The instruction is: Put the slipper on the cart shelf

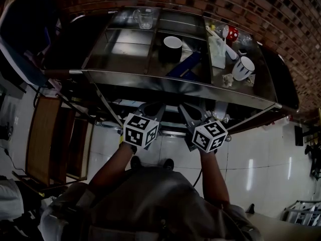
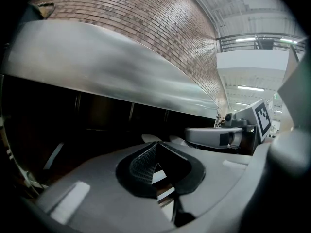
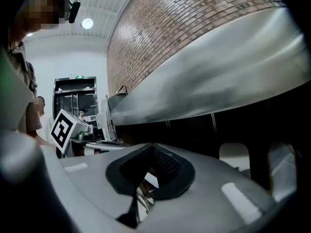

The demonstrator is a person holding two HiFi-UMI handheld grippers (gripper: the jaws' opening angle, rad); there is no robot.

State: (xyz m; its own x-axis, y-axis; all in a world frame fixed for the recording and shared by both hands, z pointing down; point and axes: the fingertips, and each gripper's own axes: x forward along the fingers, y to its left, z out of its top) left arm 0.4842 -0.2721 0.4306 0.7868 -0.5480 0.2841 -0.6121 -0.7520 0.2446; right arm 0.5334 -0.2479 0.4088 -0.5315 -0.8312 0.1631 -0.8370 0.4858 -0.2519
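The left gripper point(image 2: 156, 148) and right gripper point(image 3: 153, 149) both have their jaws pressed together on nothing, level under the cart point(image 1: 150, 77) rim. What is probably the slipper point(image 1: 184, 65), blue, lies on the top shelf by the mug point(image 1: 172, 46), at 12 o'clock and well apart from the jaws. Placing looks done, so the next move is to back away.

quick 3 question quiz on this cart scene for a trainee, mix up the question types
1. True or false: the black mug stands in the middle compartment of the cart.
2. The left gripper and right gripper are: A both shut and empty, B both open, C each holding a cup.
3. Fill in: the mug at the cart's right end is ___ in colour.
Key: 1 true; 2 A; 3 white.
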